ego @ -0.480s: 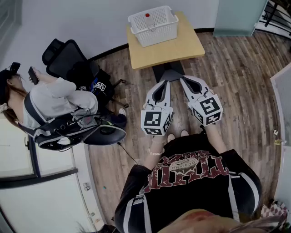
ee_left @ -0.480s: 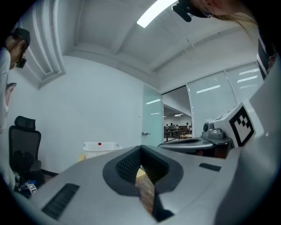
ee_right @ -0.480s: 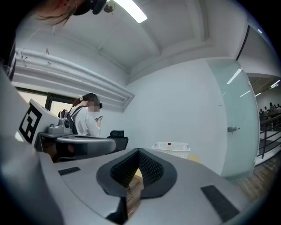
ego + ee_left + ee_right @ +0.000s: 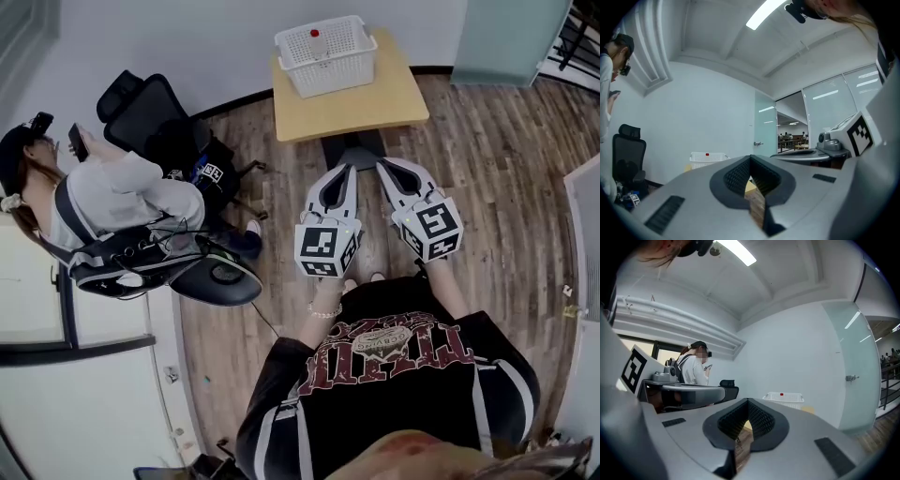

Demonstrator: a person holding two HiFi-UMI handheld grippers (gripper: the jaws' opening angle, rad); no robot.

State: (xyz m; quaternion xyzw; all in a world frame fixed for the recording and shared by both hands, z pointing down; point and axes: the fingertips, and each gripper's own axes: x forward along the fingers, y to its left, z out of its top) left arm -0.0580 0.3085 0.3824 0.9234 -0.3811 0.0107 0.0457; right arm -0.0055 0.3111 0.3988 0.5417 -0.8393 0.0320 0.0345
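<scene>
Both grippers are held side by side at waist height over the wood floor, pointing at a small wooden table [image 4: 375, 98]. The left gripper [image 4: 343, 170] is shut, its ribbed pads meeting at the tip with nothing between them [image 4: 750, 158]. The right gripper [image 4: 384, 165] is likewise shut and empty [image 4: 747, 400]. A white lattice basket [image 4: 325, 52] stands on the table's far side with a red-capped item [image 4: 316, 34] inside. The basket shows small and distant in the left gripper view [image 4: 708, 157] and the right gripper view [image 4: 783, 397].
A seated person [image 4: 112, 202] holding a phone is at the left, beside a black office chair [image 4: 141, 117] and bags on the floor. The table's dark pedestal base [image 4: 352, 150] lies just beyond the gripper tips. A frosted glass door [image 4: 516, 37] is at the back right.
The head view has shifted a little, so table and basket sit slightly further right. Both grippers keep their pose, side by side and shut.
</scene>
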